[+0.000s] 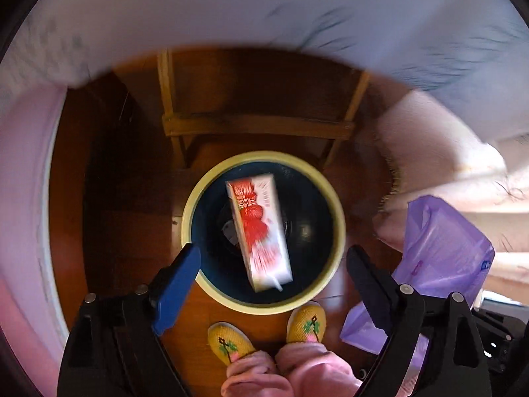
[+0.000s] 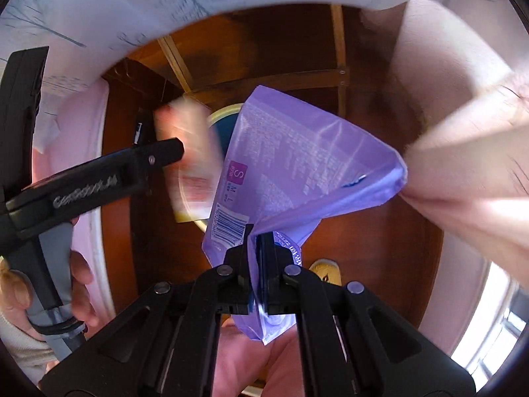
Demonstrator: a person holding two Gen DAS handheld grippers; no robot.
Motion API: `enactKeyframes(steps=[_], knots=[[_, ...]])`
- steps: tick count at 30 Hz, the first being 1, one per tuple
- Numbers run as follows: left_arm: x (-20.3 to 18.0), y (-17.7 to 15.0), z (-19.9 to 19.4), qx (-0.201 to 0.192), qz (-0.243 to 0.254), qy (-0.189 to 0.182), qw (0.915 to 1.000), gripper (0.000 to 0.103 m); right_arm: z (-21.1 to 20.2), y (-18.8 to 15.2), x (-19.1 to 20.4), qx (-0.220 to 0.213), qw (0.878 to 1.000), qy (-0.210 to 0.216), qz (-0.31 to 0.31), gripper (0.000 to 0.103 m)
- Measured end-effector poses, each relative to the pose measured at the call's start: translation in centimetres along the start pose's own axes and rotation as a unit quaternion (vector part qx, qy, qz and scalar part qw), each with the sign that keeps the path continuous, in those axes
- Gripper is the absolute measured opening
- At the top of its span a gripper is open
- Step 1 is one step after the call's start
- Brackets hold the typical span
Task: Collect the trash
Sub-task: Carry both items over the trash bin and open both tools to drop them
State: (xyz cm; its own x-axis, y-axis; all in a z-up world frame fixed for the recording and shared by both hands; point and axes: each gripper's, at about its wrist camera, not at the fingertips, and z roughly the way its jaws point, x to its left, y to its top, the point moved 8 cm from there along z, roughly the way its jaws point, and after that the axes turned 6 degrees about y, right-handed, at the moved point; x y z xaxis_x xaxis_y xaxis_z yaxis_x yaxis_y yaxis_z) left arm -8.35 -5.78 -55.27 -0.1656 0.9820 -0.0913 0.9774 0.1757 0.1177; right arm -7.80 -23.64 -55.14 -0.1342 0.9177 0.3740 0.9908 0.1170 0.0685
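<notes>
Through the left wrist camera, my left tool [image 1: 272, 284] is spread wide, with nothing between its blue finger [image 1: 175, 289] and its black one. Below it stands a round bin [image 1: 334, 205] with a pale yellow rim and a dark inside, on a brown wooden floor [image 1: 109, 198]. A red and white drink carton [image 1: 259, 230], blurred, shows within the bin's rim, its long side running from far to near; I cannot tell whether it touches the bin. My yellow slippers [image 1: 305, 322] are on the floor just near of the bin. A purple plastic bag [image 1: 439, 258] hangs at the right. A wooden frame [image 1: 258, 125] stands on the far side of the bin, and pale bedding [image 1: 231, 10] fills the far edge.

Through the right wrist camera, my right tool [image 2: 254, 254] is closed tight on the lower edge of the purple bag [image 2: 297, 162], which fans out away from the fingers. The bag shows a barcode and size letters. At the left, my left tool [image 2: 99, 178] reaches in, and the blurred carton [image 2: 188, 152] is just past its tip, over the bin [image 2: 224, 114], which the bag mostly hides.
</notes>
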Motion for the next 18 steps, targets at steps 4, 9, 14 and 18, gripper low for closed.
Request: enactKeyframes(steps=[4, 9, 14, 18], knots=[[2.9, 0.2, 0.9, -0.011, -0.028, 0.018, 0.9994, 0.091, 2.3, 1.0, 0.5, 0.006, 1.0, -0.003, -0.019, 0.001], [7.0, 0.6, -0.5, -0.029, -0.082, 0.027, 0.9958, 0.091, 4.1, 1.5, 1.3, 0.019, 0.999, 0.002, -0.04, 0.001], [11.0, -0.3, -3.4, -0.049, -0.117, 0.035, 0.9912, 0.091, 5.6, 3.2, 1.5, 0.035, 0.999, 0.013, -0.037, 0.028], [12.3, -0.5, -5.7, -0.068, -0.119, 0.045, 0.9896, 0.091, 5.5, 4.1, 2.2, 0.026, 0.999, 0.039, -0.027, 0.074]])
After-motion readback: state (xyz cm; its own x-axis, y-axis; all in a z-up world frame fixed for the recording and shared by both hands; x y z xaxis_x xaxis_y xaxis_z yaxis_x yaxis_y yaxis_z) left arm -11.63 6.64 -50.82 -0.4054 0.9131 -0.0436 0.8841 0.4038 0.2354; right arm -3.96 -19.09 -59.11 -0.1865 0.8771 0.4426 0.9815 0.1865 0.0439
